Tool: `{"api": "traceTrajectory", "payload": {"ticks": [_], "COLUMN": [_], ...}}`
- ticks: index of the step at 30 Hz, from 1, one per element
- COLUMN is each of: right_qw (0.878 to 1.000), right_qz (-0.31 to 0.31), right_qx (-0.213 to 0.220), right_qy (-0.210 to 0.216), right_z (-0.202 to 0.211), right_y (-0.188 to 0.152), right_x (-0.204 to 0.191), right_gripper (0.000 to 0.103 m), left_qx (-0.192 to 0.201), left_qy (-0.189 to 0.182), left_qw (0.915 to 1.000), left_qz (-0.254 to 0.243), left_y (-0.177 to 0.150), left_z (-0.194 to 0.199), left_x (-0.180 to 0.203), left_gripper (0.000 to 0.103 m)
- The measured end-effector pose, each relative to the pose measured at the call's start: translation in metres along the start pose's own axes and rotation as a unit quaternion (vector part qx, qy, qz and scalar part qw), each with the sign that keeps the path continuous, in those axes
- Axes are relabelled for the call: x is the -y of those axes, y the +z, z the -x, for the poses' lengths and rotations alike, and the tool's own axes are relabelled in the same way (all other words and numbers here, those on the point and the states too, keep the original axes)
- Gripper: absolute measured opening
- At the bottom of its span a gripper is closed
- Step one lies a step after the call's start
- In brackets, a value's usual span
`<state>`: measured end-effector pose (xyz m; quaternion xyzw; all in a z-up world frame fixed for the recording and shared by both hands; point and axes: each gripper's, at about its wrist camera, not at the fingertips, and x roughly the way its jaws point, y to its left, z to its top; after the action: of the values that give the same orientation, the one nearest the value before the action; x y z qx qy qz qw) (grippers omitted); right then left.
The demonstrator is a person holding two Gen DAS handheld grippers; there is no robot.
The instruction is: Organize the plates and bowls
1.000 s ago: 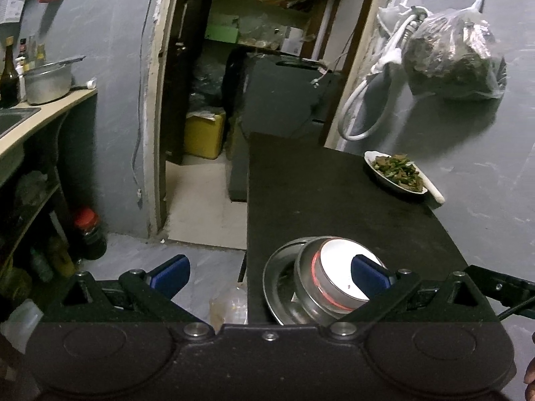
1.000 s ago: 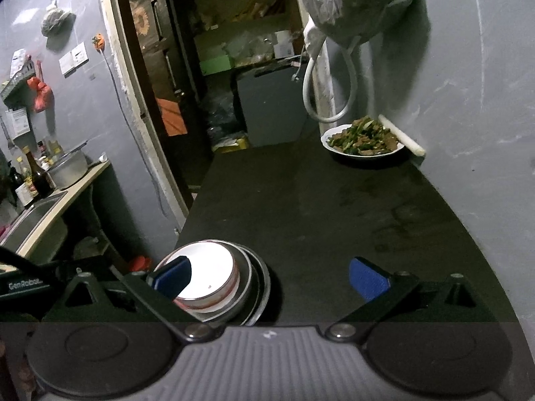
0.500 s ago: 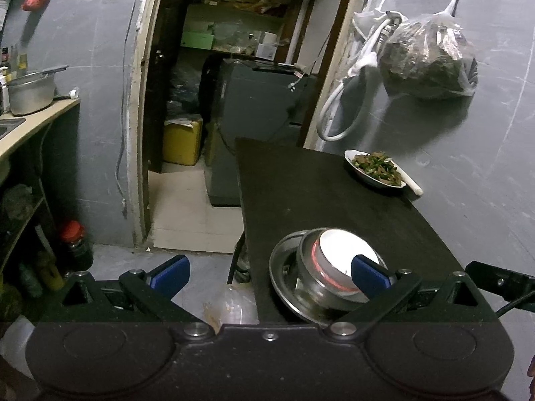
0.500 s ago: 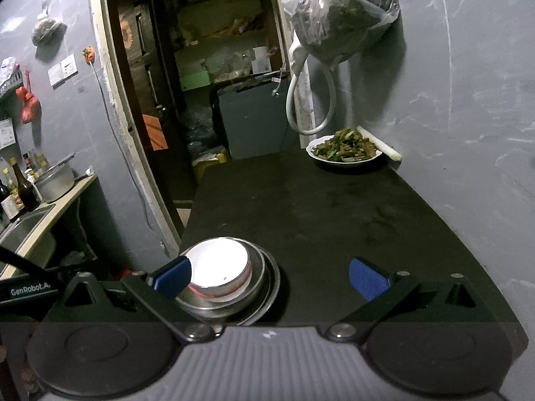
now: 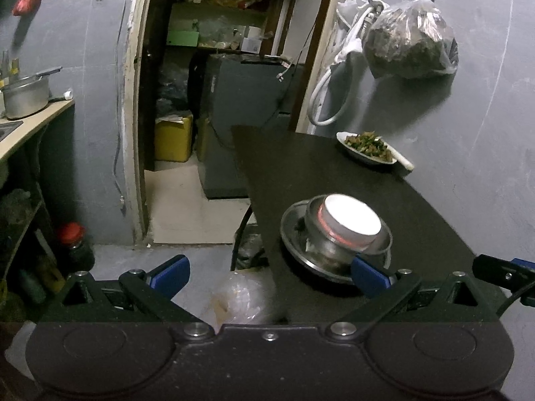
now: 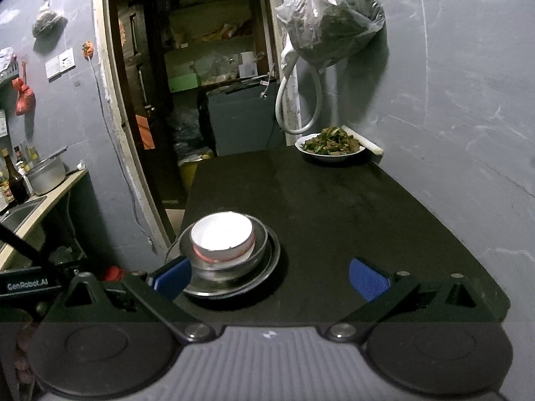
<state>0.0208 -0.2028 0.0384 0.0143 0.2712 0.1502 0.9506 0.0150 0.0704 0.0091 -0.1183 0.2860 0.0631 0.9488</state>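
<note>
left gripper (image 5: 269, 275): jaws spread wide, holding nothing; I have it off the near left corner of the table, its right finger just short of the stack.
right gripper (image 6: 269, 275): also wide and empty, above the near edge of the black table (image 6: 351, 207).
stack: white bowl (image 6: 222, 235) nested in a steel bowl (image 6: 260, 247), both sitting on a steel plate (image 6: 272, 260); ahead-left of my right tool, ahead-right of my left.
red band: a red ring shows low on the white bowl, just above the steel bowl's rim.
far end: dish of cooked greens (image 6: 331, 145) well ahead, near the wall, apart from the stack.
handling guess: white bowl looks ceramic, so stiff, chippable, slick glaze; steel pieces light, rigid, slippery, likely to clatter.
where I'd grip: pinch the white bowl's wall at the rim, one finger inside and one outside; for the whole stack, take the plate rim on both sides.
risk: stack sits close to the table's left edge; a nudge could slide it off.
progress: nesting looks done; dish not yet handled.
</note>
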Motion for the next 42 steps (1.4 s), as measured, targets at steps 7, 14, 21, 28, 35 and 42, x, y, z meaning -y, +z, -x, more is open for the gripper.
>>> {"api": "traceTrajectory", "payload": {"ticks": [7, 14, 21, 28, 35, 42], "right_qw": [0.999, 0.999, 0.999, 0.999, 0.999, 0.999], "right_qz": [0.031, 0.045, 0.042, 0.023, 0.025, 0.025], "right_qx": [0.015, 0.023, 0.002, -0.015, -0.015, -0.019], "right_qy": [-0.002, 0.000, -0.006, -0.020, -0.028, -0.025], "right_z": [0.015, 0.024, 0.028, 0.028, 0.031, 0.031], "right_y": [-0.020, -0.030, -0.047, -0.055, -0.056, -0.054], "right_x": [-0.013, -0.020, -0.021, -0.014, -0.012, -0.009], "right_gripper": [0.103, 0.103, 0.103, 0.103, 0.103, 0.103], "left_qx": [-0.002, -0.005, -0.014, -0.016, -0.017, -0.017], "left_qy": [-0.005, 0.003, -0.014, -0.033, -0.033, -0.031], "left_qw": [0.9995, 0.9998, 0.9995, 0.9987, 0.9985, 0.9985], "left_qz": [-0.030, -0.021, -0.024, -0.036, -0.040, -0.042], "left_y": [-0.021, -0.032, -0.036, -0.038, -0.038, -0.038], "left_z": [0.012, 0.022, 0.025, 0.024, 0.021, 0.021], "left_x": [-0.009, -0.019, -0.020, -0.015, -0.010, -0.011], "left_gripper": [0.102, 0.102, 0.102, 0.102, 0.102, 0.102]}}
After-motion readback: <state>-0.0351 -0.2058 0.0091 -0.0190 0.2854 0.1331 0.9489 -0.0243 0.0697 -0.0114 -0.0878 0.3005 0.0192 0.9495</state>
